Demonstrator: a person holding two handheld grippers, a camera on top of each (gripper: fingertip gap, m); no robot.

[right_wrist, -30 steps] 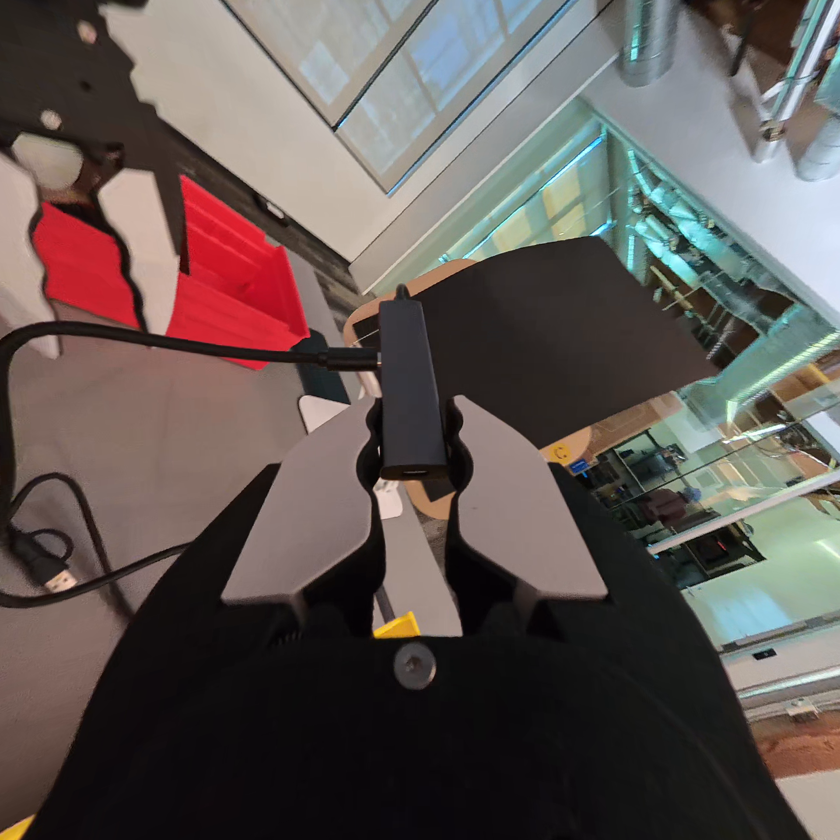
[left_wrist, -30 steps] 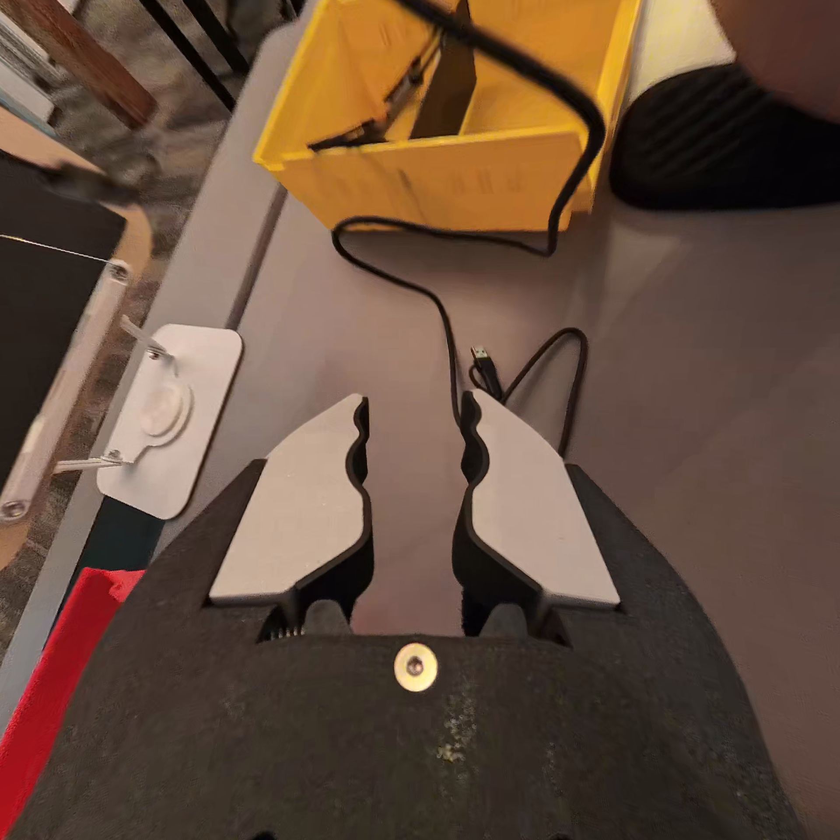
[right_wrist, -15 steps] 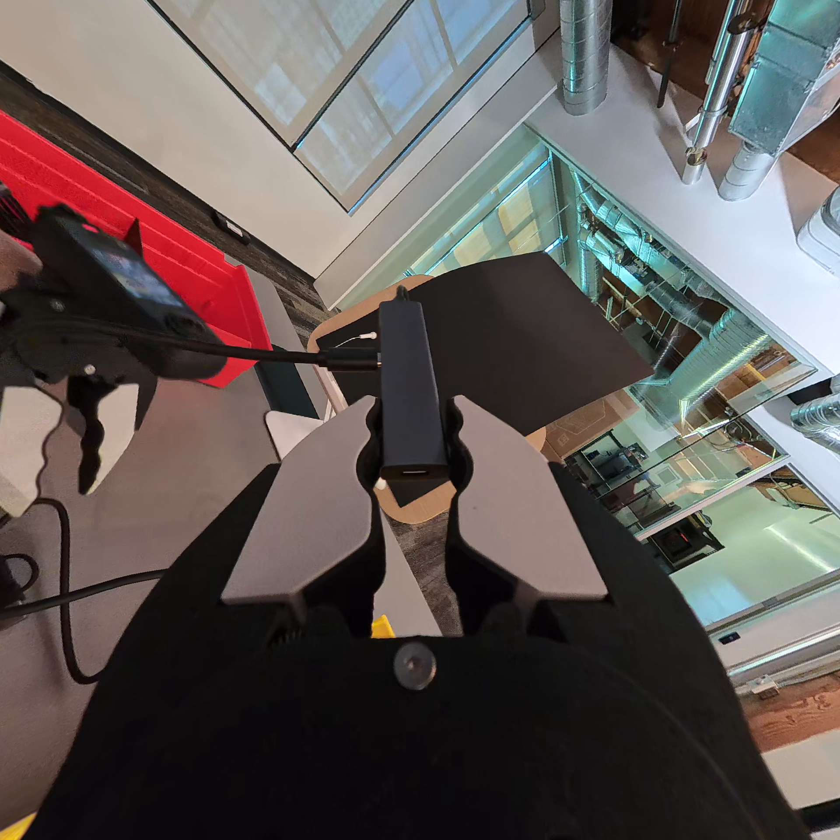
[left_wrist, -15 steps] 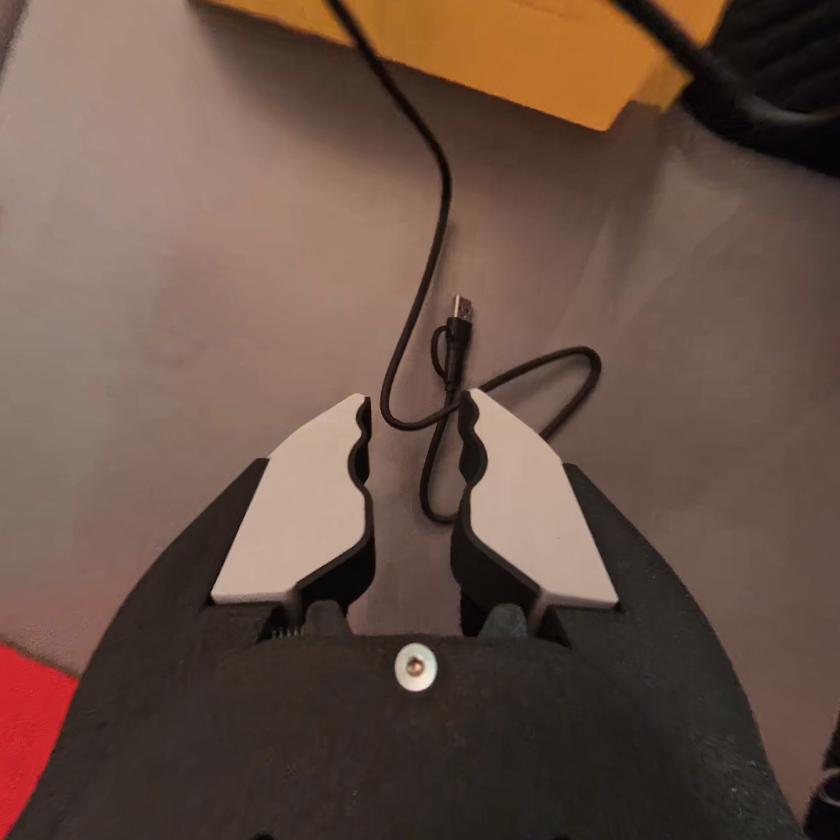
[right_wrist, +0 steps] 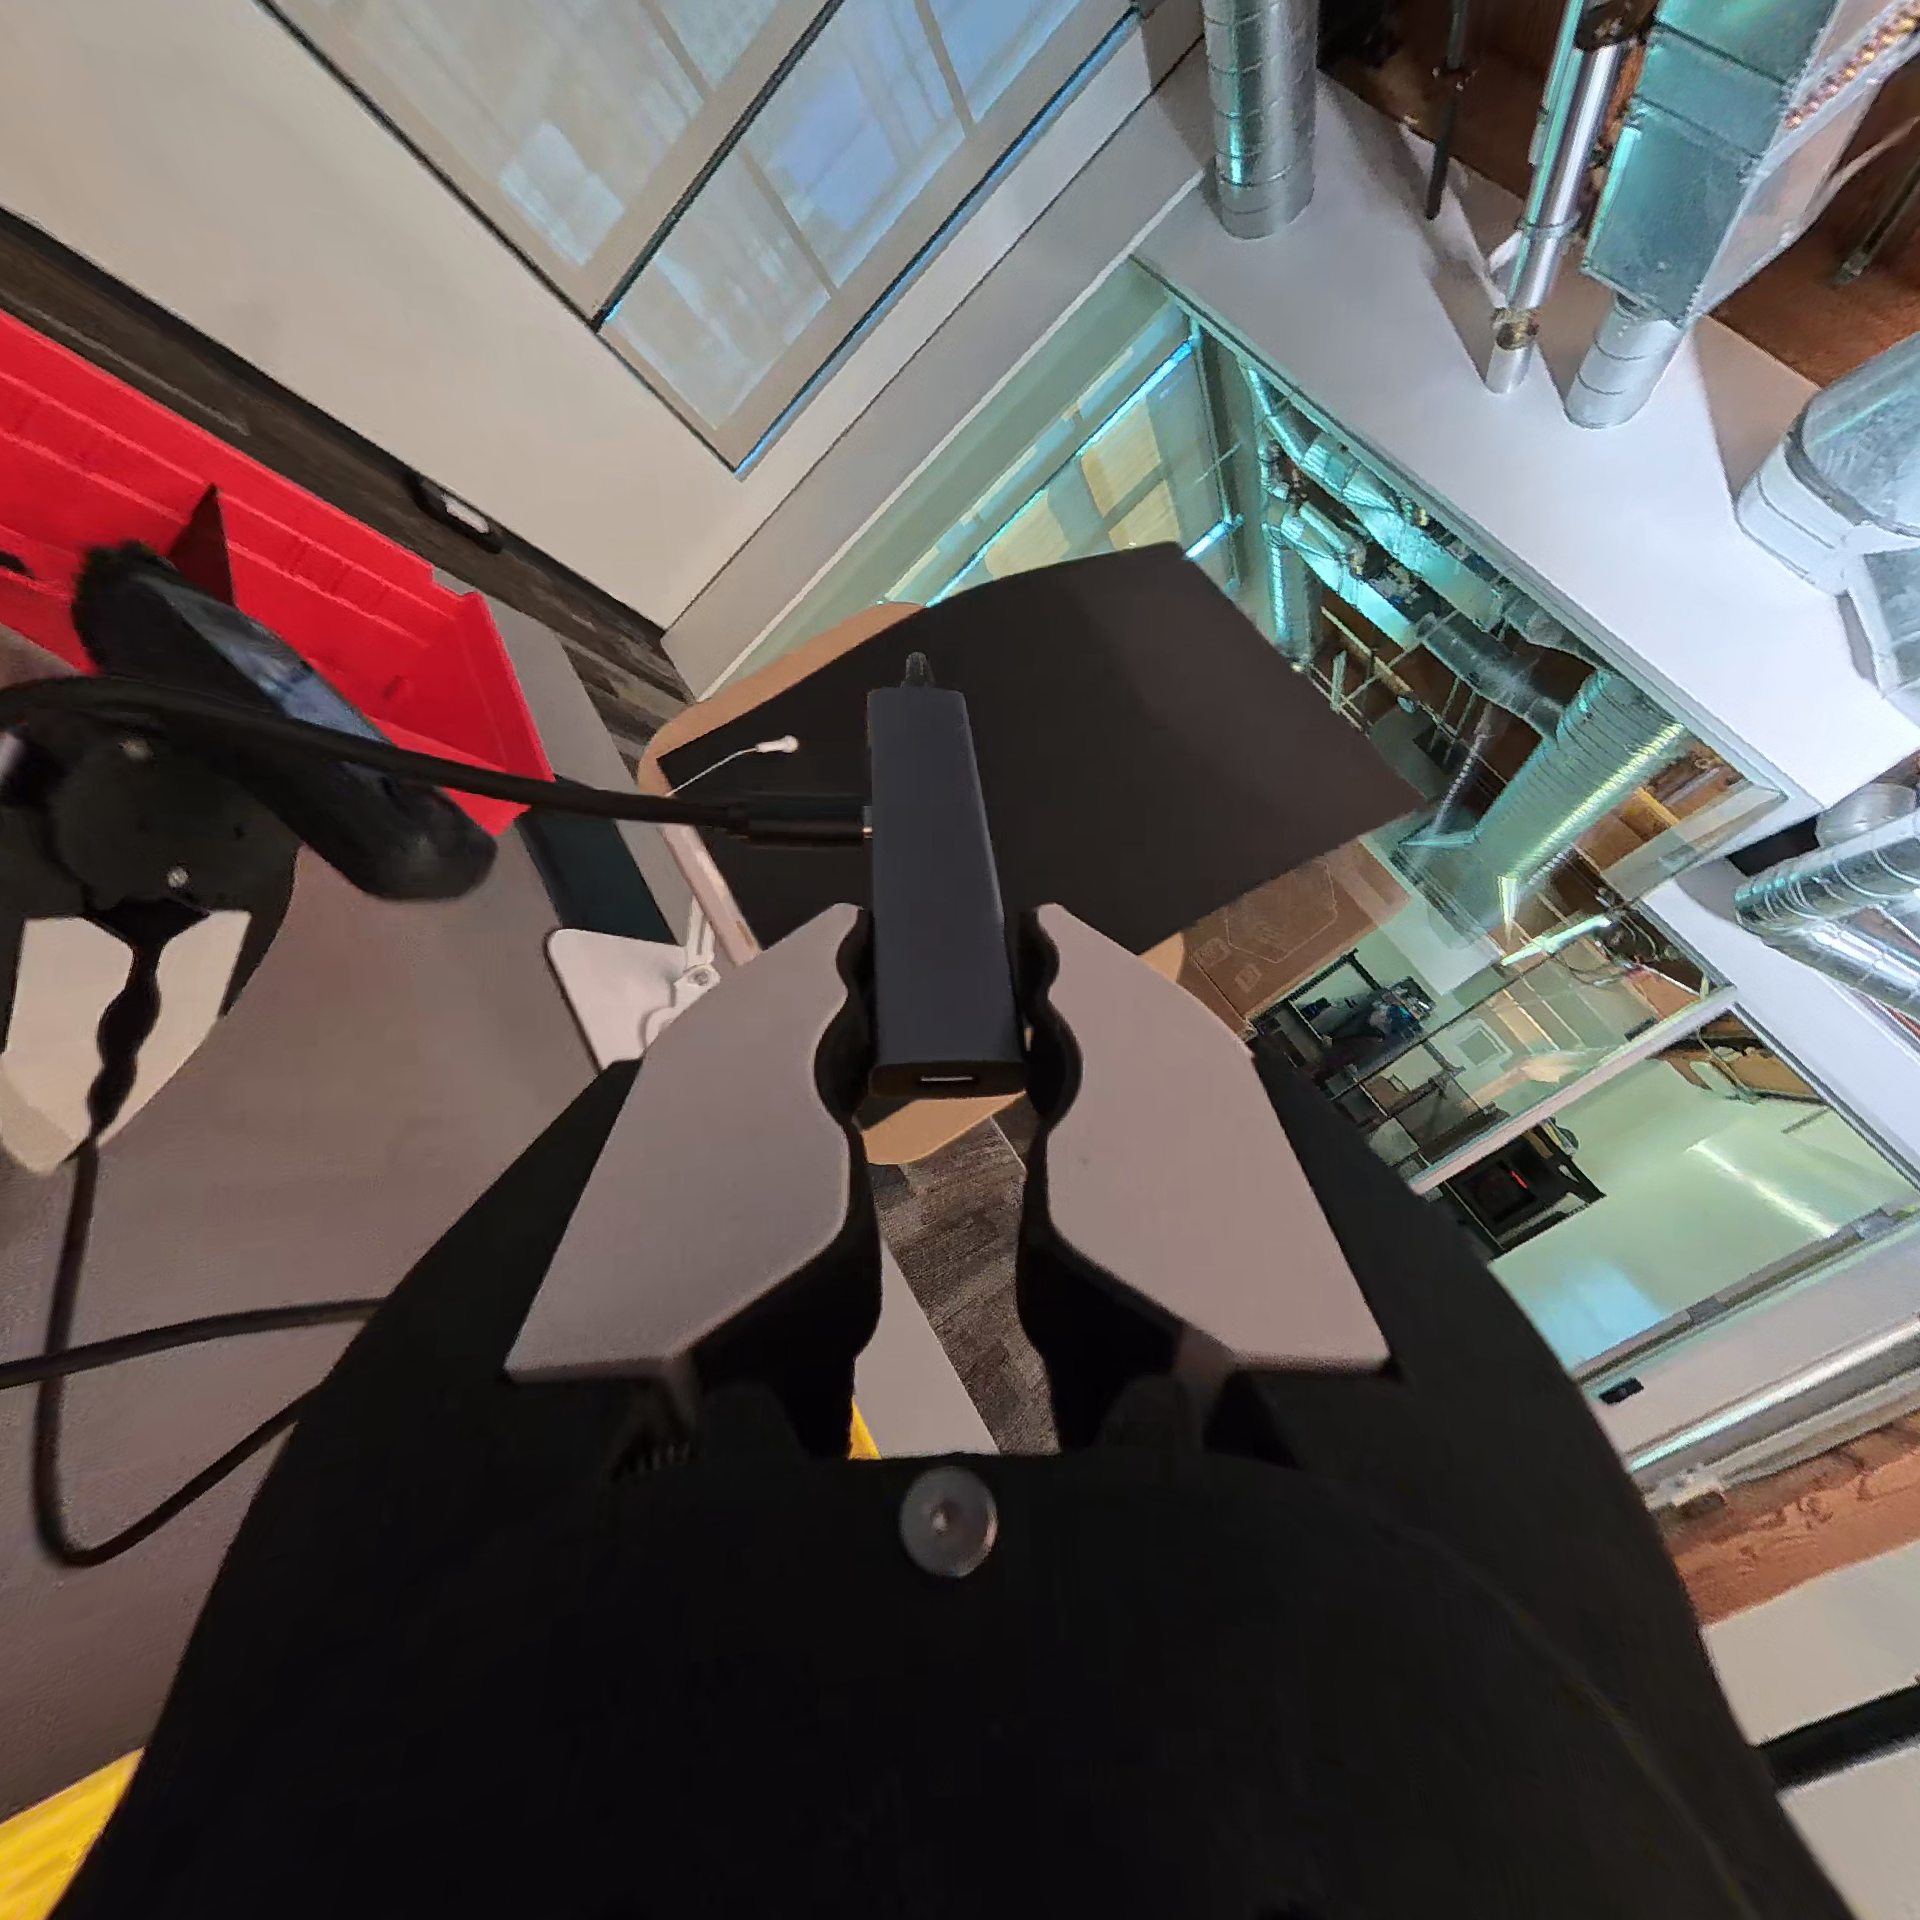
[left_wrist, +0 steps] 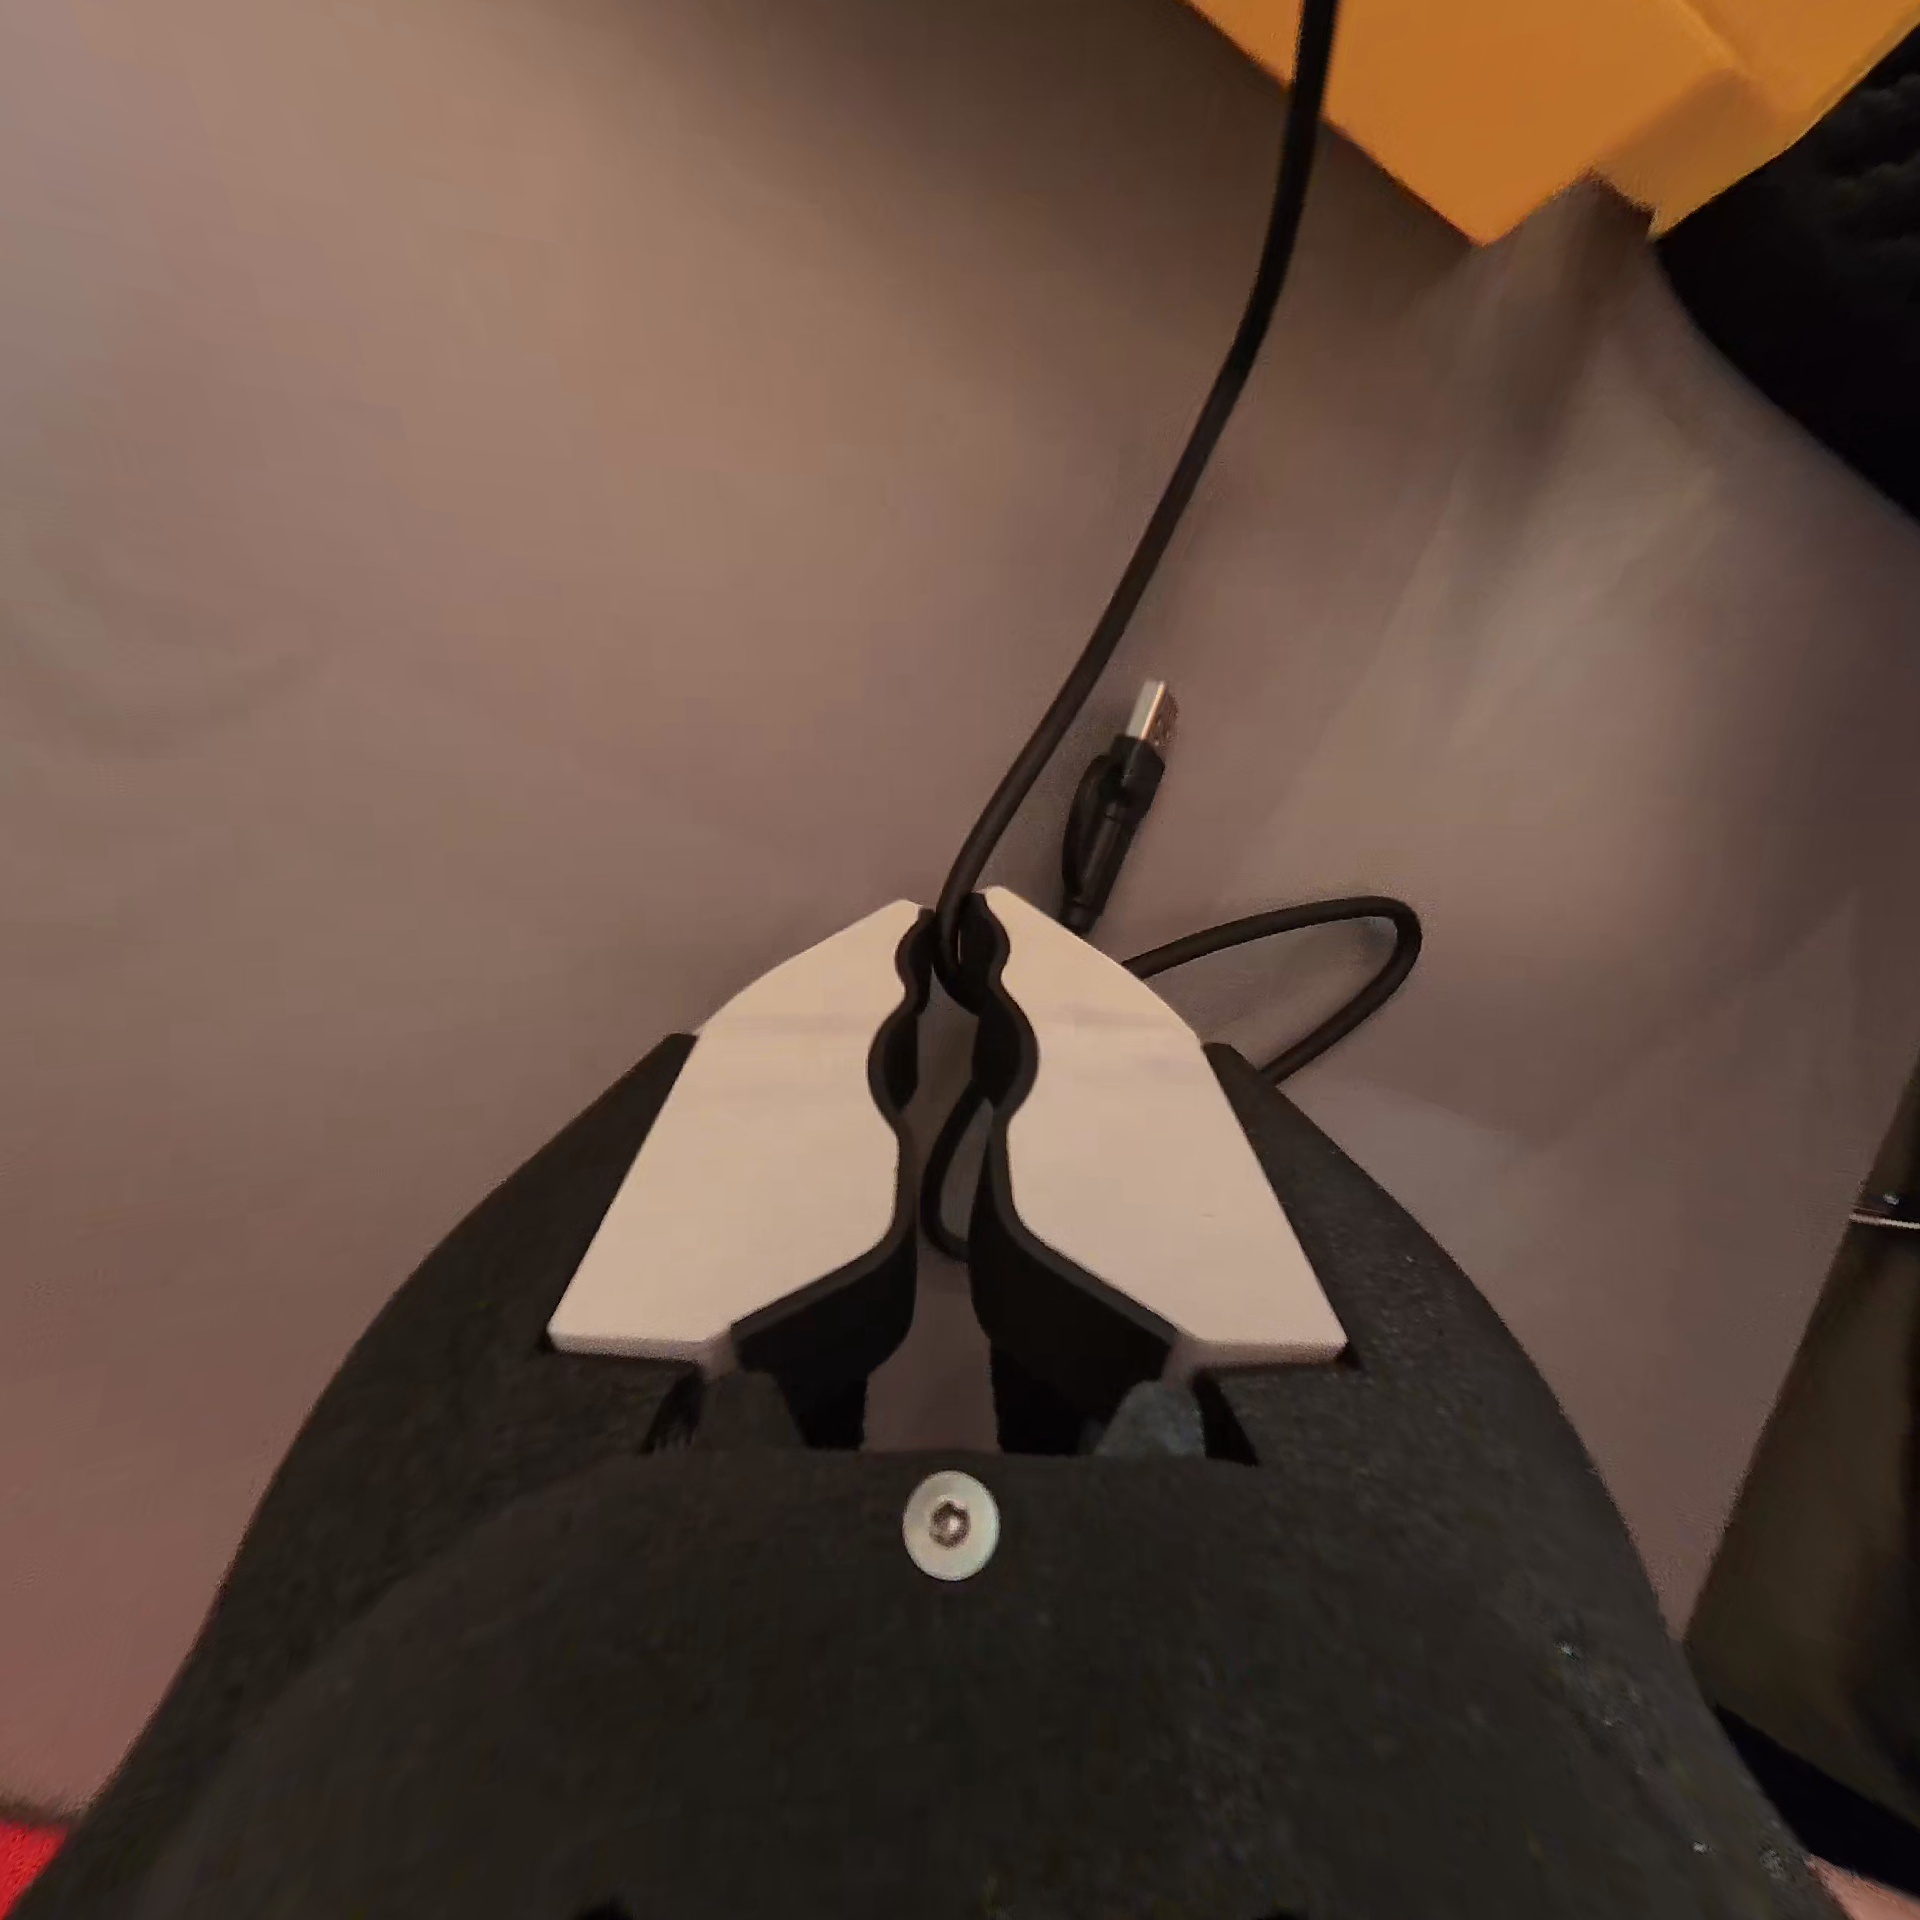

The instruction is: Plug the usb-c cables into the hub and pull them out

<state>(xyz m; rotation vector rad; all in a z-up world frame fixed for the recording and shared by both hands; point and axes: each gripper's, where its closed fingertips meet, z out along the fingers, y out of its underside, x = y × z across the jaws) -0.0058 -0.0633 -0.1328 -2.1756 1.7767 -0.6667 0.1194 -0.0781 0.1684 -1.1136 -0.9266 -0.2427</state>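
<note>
The table (left_wrist: pixel 520 520) is a plain grey-brown surface, and a yellow bin (left_wrist: pixel 1558 114) cuts across the upper right of the left wrist view. In the right wrist view a red bin (right_wrist: pixel 260 540) sits at the left edge of the frame, with a white wall and windows (right_wrist: pixel 665 156) above it and silver ducts (right_wrist: pixel 1683 166) in the upper right corner.

The right gripper (right_wrist: pixel 945 925) is clamped on a slim dark hub (right_wrist: pixel 935 883), at centre frame. The hub's long axis runs along the fingers, its far end pointing away from the camera towards the top of the frame, its near end showing an open port. A black cable (right_wrist: pixel 520 790) is plugged into the hub's left side and runs out towards the left edge.

The left gripper (left_wrist: pixel 951 914) is nearly closed, pinching the black cable (left_wrist: pixel 1174 499) at its fingertips, in the middle of the frame. From there the cable climbs towards the top of the frame, past the yellow bin. A loose plug (left_wrist: pixel 1127 769) lies on the table just right of the tips, its metal end pointing to the upper right, with a loop of cable beside it.
</note>
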